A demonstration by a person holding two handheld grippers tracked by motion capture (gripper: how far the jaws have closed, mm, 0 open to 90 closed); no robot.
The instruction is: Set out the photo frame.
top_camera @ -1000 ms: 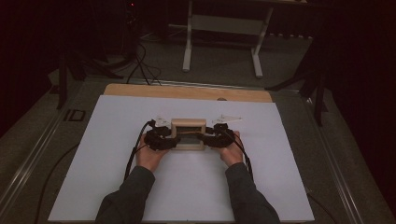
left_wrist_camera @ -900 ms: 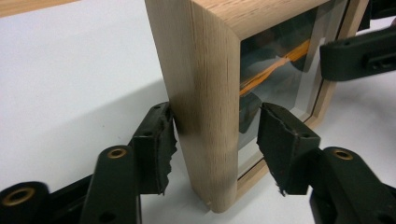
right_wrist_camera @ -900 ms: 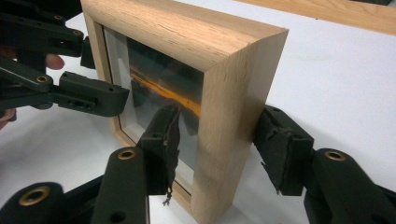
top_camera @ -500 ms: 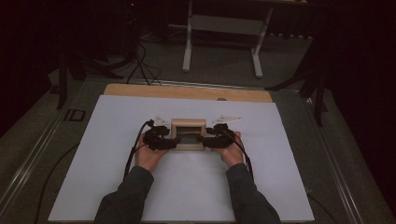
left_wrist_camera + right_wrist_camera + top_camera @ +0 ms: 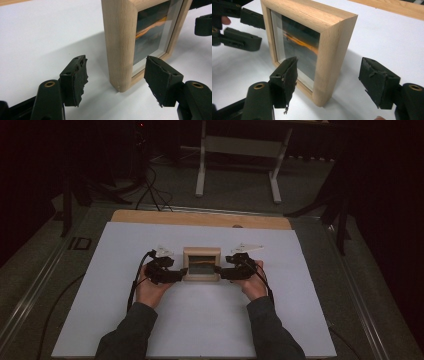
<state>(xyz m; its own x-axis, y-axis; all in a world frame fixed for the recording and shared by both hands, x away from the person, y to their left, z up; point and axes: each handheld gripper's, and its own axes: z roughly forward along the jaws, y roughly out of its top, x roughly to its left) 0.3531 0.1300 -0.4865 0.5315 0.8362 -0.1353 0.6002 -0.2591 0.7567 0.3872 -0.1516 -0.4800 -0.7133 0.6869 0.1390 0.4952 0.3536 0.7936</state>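
Note:
A small wooden picture frame [image 5: 201, 264] with a dark picture streaked orange stands upright on the white sheet [image 5: 200, 320]. My left gripper [image 5: 181, 274] straddles its left side. In the left gripper view the frame's edge [image 5: 120, 45] stands between the jaws of that gripper [image 5: 116, 72], and both pads are clear of the wood. My right gripper [image 5: 221, 272] straddles the right side, its own view showing the frame's corner [image 5: 329, 50] between the spread jaws of that gripper [image 5: 329, 80]. Both grippers' jaws have just been opening.
The white sheet lies on a wooden board [image 5: 200, 218] whose bare strip shows at the back. A white metal stand [image 5: 240, 150] and cables [image 5: 150, 190] sit on the dark floor beyond. Metal rails [image 5: 30, 290] run along the table's sides.
The jaws of both grippers have spread away from the frame's two sides. The frame stands where it was, and both hands have hardly moved.

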